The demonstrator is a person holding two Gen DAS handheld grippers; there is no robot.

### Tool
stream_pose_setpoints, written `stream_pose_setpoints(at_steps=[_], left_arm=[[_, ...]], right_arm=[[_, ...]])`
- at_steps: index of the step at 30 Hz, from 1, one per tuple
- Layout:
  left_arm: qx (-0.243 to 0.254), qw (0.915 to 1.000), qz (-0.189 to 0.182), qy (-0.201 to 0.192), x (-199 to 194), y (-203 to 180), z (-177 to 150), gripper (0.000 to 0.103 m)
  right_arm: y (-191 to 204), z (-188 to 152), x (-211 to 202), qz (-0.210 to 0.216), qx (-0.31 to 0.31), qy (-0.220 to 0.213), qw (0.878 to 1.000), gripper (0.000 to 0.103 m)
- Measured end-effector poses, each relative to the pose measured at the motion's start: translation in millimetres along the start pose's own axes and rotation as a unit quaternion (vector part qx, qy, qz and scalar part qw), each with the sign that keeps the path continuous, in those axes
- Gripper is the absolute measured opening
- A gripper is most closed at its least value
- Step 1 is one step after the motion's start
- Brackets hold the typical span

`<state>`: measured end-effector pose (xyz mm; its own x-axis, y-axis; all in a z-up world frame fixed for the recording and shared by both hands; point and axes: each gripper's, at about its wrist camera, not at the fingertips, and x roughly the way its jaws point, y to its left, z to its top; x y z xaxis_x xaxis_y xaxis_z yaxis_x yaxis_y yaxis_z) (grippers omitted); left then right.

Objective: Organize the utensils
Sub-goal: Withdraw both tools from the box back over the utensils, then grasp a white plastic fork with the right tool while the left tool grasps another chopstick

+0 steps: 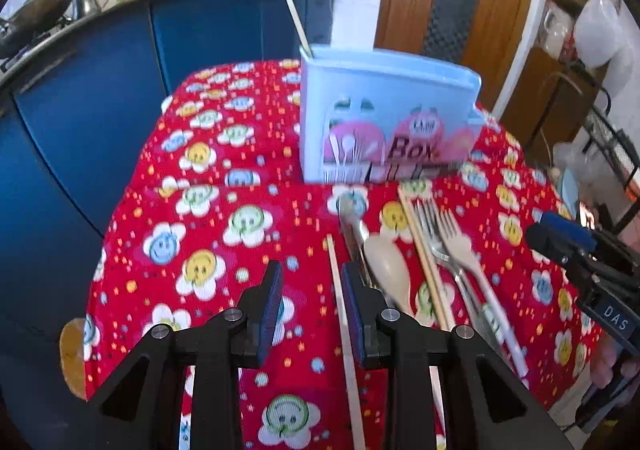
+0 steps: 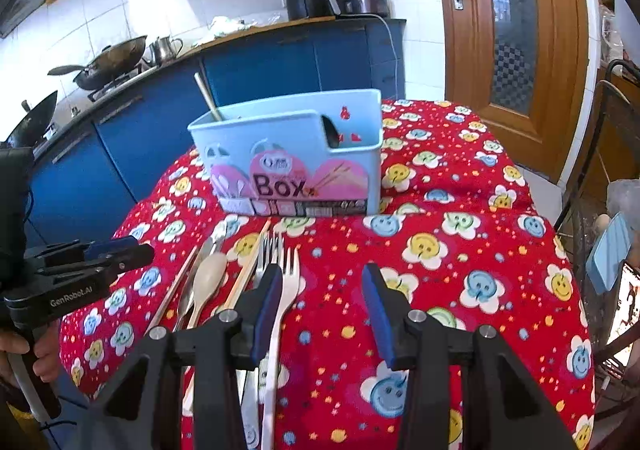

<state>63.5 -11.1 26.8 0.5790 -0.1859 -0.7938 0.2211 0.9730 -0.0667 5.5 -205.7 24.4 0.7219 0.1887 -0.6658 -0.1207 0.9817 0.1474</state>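
Note:
A light blue utensil box [image 1: 384, 121] marked "Box" stands on the red flowered tablecloth [image 1: 208, 209]; one chopstick [image 1: 298, 23] leans in its left corner. In front of it lie chopsticks [image 1: 344, 314], a beige spoon [image 1: 386, 266], a metal spoon [image 1: 352, 217] and forks [image 1: 452, 238]. My left gripper [image 1: 312, 310] is open, with one chopstick lying between its fingers. My right gripper [image 2: 320, 314] is open above the cloth, its left finger [image 2: 266, 314] over the forks [image 2: 286, 274]. The box [image 2: 296, 161] and beige spoon [image 2: 208, 278] also show in the right wrist view.
Blue kitchen cabinets [image 2: 160, 121] with woks and appliances stand behind the table. A wooden door [image 2: 512, 29] is at the back right. A metal rack [image 1: 608, 153] stands right of the table. The table edge [image 1: 100, 270] drops off at the left.

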Motion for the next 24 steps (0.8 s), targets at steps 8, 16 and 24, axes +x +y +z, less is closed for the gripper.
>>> stream_pose_setpoints(at_steps=[8,16,24], left_arm=[[0.005,0.9982,0.002,0.06,19.7,-0.3,-10.4,0.031],[0.007,0.9969,-0.007,0.078,28.8,-1.7,-5.3,0.031],[0.005,0.9933,-0.022,0.113,39.9,-4.4,1.7,0.031]], right_arm=[[4.2,-9.8,8.9,0.008,0.0,0.036,0.999,0.045],[5.7,-14.8,21.8,0.015,-0.006,0.075,0.997,0.045],[5.6,-14.8,38.9,0.027,-0.015,0.13,0.991,0.045]])
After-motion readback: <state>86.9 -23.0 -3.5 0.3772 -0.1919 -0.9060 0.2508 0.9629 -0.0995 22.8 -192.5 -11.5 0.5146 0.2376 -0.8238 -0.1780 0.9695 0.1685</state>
